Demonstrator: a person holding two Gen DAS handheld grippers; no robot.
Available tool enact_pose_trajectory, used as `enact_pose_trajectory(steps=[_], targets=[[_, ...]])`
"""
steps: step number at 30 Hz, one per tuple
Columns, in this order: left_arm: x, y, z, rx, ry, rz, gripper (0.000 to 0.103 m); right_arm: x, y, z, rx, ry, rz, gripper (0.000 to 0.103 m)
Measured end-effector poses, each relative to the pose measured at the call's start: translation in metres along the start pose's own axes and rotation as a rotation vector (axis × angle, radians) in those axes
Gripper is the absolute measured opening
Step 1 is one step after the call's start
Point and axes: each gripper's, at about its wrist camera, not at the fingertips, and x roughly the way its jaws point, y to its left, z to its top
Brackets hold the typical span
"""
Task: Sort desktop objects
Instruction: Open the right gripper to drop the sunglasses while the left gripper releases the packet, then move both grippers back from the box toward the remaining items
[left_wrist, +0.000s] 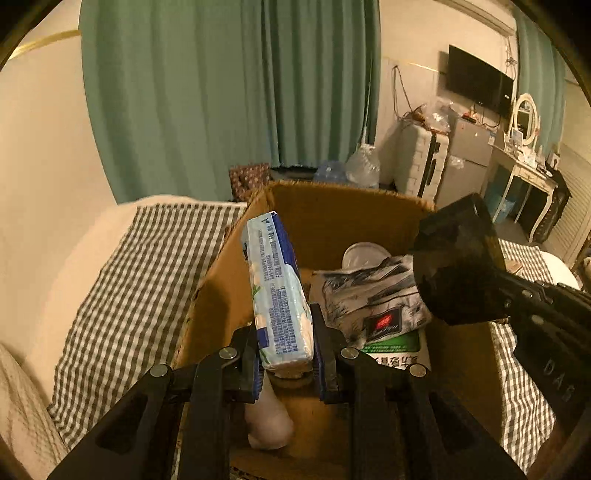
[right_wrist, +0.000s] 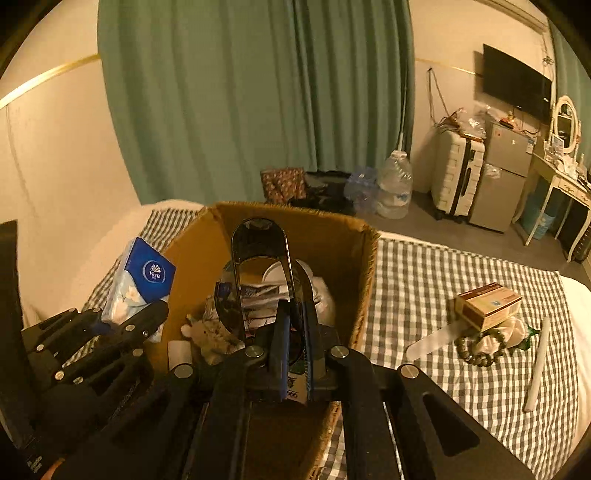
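From the left wrist view, the left claw (left_wrist: 286, 363) is clenching a pack of tissues (left_wrist: 279, 291) between its blue pads, holding it upright over the open cardboard box (left_wrist: 332, 218). The box is sitting on a bed with a checked sheet (left_wrist: 147, 266). Inside it are lying a printed pouch (left_wrist: 373, 295), a white lid (left_wrist: 364, 254) and a pale roll (left_wrist: 267, 421). The dark glossy item (left_wrist: 458, 262) in the right claw is hanging over the box's right side.

From the right wrist view, the right claw (right_wrist: 293, 354) is gripping that dark, shiny arched object (right_wrist: 258, 240) with its jaws fully closed on it, above the box (right_wrist: 332, 236). The left claw (right_wrist: 129, 325) is holding the tissue pack (right_wrist: 142, 280) at the box's left wall. On the sheet (right_wrist: 424, 295) to the right are lying a small carton (right_wrist: 487, 304), a bead bracelet (right_wrist: 476, 349) and a white stick (right_wrist: 537, 365).
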Motion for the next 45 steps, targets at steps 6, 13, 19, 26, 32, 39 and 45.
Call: enact_pose_trajectory(steps=[6,13,19,26,32,39,45], targets=[[0.007,0.002,-0.004,0.002,0.022,0.006,0.022,0.021,0.011,-0.011,-0.041,0.070,-0.002,0.009],[0.012,0.007,-0.006,-0.021,0.005,0.055,0.040,0.021,0.012,-0.010,-0.037,0.072,-0.003,0.036],[0.007,0.010,-0.006,-0.037,-0.041,0.085,0.051,0.003,0.012,-0.006,-0.022,0.029,0.003,0.041],[-0.010,0.014,-0.003,-0.097,-0.064,0.047,0.052,-0.031,-0.008,-0.002,0.020,-0.007,-0.021,0.041],[-0.036,-0.001,0.009,-0.096,-0.098,0.020,0.053,-0.067,-0.036,-0.001,0.070,-0.033,-0.059,0.041],[-0.087,-0.030,0.029,-0.066,-0.187,-0.014,0.061,-0.119,-0.067,-0.002,0.099,-0.096,-0.103,0.041],[-0.131,-0.058,0.039,-0.018,-0.257,-0.048,0.074,-0.169,-0.097,-0.007,0.134,-0.159,-0.134,0.046]])
